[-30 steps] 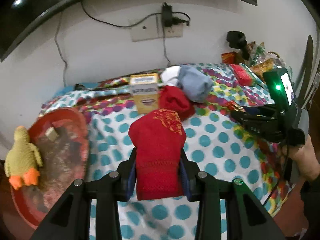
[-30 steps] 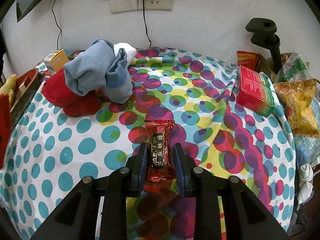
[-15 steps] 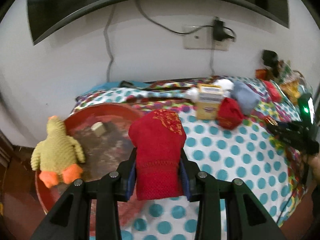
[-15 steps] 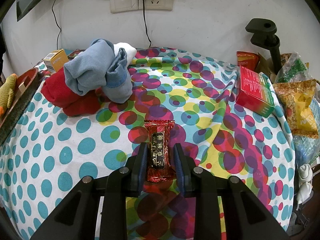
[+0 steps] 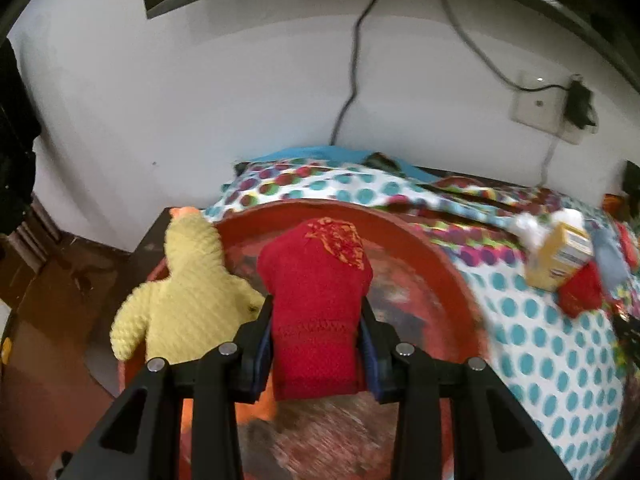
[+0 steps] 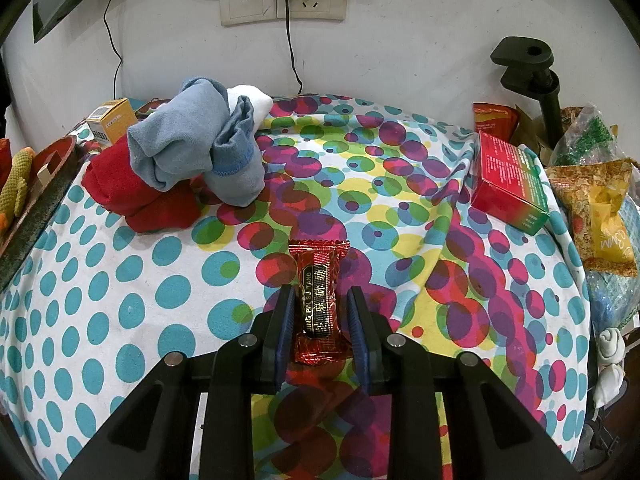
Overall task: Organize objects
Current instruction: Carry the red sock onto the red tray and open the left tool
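Note:
My left gripper is shut on a rolled red sock with an orange-gold patch, held above the round red tray at the table's left end. A yellow knitted duck lies on the tray's left rim. My right gripper is shut on a red candy wrapper with black and gold lettering, just over the dotted tablecloth. A grey-blue sock bundle rests on a red sock at the back left.
A yellow box stands behind the socks. A red box and snack bags crowd the right edge by a black clamp stand. The wall with a socket and cables bounds the back.
My left gripper has swung left with the red sock, from over the tablecloth to above the red tray beside the duck. The right gripper and wrapper have stayed put.

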Demonstrator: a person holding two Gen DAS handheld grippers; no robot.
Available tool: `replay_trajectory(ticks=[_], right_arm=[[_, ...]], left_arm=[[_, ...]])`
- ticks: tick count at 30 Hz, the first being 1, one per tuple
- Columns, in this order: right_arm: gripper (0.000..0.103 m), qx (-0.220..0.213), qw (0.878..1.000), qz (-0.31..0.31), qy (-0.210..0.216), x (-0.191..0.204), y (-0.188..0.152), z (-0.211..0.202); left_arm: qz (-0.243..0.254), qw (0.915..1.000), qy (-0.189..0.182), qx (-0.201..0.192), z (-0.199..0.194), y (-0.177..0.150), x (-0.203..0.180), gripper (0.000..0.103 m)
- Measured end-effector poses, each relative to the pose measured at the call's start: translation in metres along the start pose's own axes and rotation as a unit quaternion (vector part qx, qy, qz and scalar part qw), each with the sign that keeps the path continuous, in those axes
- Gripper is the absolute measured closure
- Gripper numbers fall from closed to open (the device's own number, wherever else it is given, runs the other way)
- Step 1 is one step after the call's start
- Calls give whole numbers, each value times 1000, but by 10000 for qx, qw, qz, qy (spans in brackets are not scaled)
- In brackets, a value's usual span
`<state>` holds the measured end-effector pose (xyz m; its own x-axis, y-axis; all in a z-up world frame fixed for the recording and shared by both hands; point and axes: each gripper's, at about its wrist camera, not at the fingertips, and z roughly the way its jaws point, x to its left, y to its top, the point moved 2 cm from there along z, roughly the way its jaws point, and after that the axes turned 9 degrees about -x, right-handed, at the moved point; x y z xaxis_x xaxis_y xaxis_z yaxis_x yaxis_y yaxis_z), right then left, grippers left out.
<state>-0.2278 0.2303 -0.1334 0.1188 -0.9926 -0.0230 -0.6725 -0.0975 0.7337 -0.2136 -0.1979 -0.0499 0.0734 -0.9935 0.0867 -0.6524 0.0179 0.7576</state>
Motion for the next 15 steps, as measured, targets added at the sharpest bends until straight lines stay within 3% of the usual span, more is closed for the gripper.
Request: replay_trajectory(ticks=[15], right_arm=[[77, 1, 10000, 14, -9, -1, 0, 0]], left_arm=[[-405, 9979, 259, 425, 77, 17, 33, 66]])
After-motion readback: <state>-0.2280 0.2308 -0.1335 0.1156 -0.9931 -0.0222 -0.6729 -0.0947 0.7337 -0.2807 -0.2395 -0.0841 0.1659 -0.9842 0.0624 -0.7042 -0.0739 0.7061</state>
